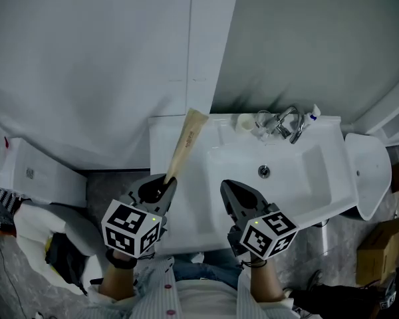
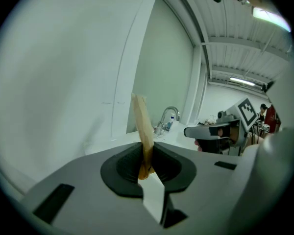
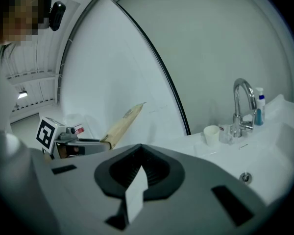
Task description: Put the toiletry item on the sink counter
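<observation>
Against a white wall (image 1: 86, 58) stands the sink tabletop (image 1: 161, 145). The left claw (image 1: 165, 183) pinches the lower end of the tube (image 1: 185, 141), slanting it above the tabletop's left side, probably to lay it down there. The right claw (image 1: 227, 188) is closed and empty.

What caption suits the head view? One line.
Left gripper holds a tan tube over the sink counter; right gripper shut, empty.

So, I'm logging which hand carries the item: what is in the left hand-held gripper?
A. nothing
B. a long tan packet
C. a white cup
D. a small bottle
B: the left hand-held gripper is shut on the long tan packet, which sticks out from between its jaws.
</observation>
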### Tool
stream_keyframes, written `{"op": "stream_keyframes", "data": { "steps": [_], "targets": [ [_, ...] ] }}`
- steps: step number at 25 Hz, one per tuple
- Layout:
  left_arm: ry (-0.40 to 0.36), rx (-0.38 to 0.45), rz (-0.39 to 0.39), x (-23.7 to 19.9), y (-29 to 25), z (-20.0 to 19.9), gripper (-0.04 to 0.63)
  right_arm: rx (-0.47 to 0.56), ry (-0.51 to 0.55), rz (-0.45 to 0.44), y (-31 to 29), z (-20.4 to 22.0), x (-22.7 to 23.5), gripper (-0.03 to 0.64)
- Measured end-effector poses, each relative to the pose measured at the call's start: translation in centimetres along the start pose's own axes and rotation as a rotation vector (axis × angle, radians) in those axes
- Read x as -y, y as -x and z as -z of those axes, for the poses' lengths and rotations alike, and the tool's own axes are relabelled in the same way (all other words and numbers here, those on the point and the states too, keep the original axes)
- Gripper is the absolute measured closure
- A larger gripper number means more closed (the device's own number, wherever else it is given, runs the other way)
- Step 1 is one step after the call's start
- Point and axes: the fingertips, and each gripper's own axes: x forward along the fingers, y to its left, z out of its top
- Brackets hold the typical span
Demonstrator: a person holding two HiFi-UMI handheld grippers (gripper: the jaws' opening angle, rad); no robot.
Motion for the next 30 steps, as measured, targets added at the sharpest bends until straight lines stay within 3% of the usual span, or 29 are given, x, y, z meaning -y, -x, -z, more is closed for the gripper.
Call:
{"op": "stream_keyframes", "data": {
  "steps": [10,18,30],
  "targets": [
    [-0.009,-0.05,-0.025,-1.5,-2.3,0.7,0.54,-0.046,0.01,-0.053,-2.3,-0.2,0.8,0.607],
    [-0.002,-0.124,0.006,-2.8,-4.8,2.8,0.54,-0.063,-0.019,-0.023,-3.7,0.2,1.9,0.607],
    [0.066,-0.241,0.042,-4.3,-8.2,8.4,0.539,-0.135,-0.082,0.016,-5.0,3.1,2.9,0.607]
  ]
}}
